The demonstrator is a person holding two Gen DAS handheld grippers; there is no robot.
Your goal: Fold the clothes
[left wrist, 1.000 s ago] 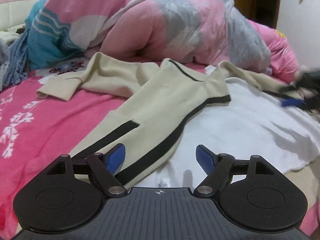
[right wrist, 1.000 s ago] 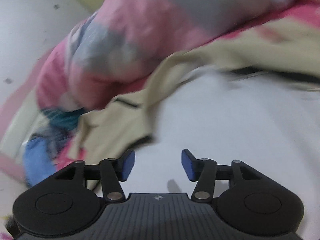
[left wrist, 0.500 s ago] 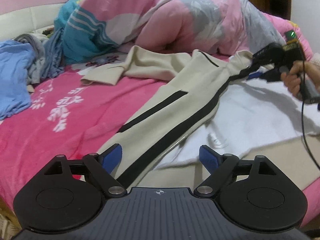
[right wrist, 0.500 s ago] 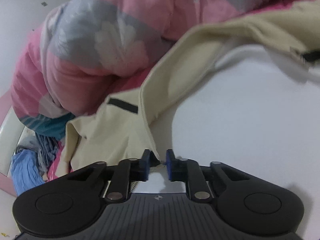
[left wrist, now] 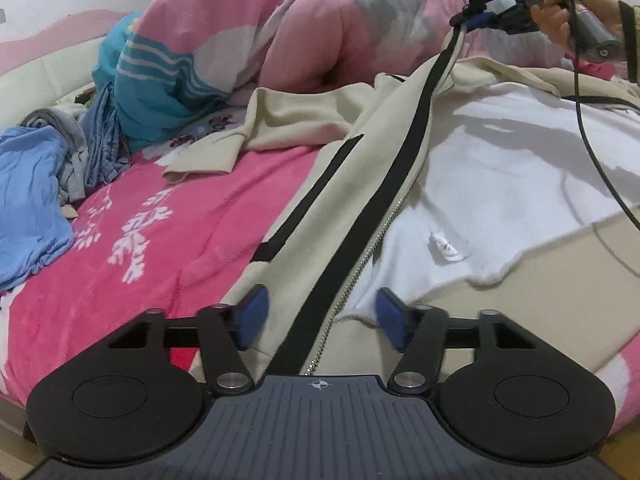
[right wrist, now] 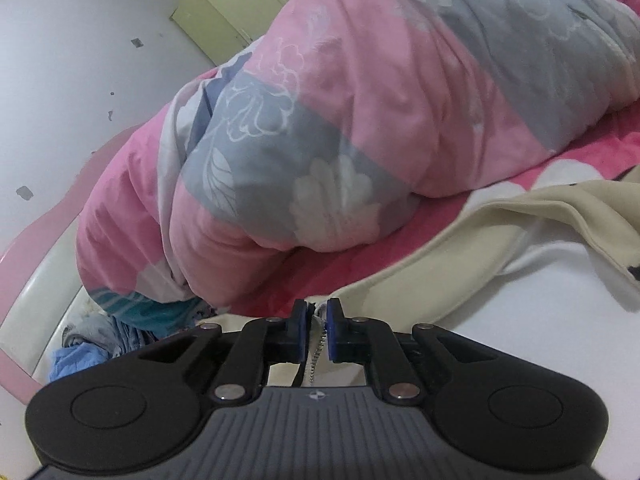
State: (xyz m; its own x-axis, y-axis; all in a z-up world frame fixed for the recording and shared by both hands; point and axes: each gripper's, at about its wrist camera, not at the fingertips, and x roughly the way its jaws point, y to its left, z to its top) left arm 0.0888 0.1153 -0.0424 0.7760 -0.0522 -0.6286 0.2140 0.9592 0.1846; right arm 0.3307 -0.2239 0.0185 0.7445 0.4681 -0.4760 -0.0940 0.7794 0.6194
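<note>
A cream jacket (left wrist: 384, 152) with black stripes and a zipper lies spread open across a bed (left wrist: 192, 216) covered in a pink blanket, its white lining (left wrist: 500, 184) facing up. The right gripper (right wrist: 318, 312) has its jaws closed tight on the jacket's zipper edge, the metal teeth showing between the blue pads; seen from the left wrist camera, a hand (left wrist: 568, 4) holds that gripper up at the far right, so the front edge with its black stripe is pulled into a taut line rising from the bed. The left gripper (left wrist: 320, 316) hovers at the near end of the same edge, its jaws about half open and just now narrowing, with the zipper and black stripe lying between the pads but not pinched. Behind the jacket a pink and grey quilt (right wrist: 360, 120) is heaped up, and blue clothes (left wrist: 32, 200) lie bunched at the left.
</note>
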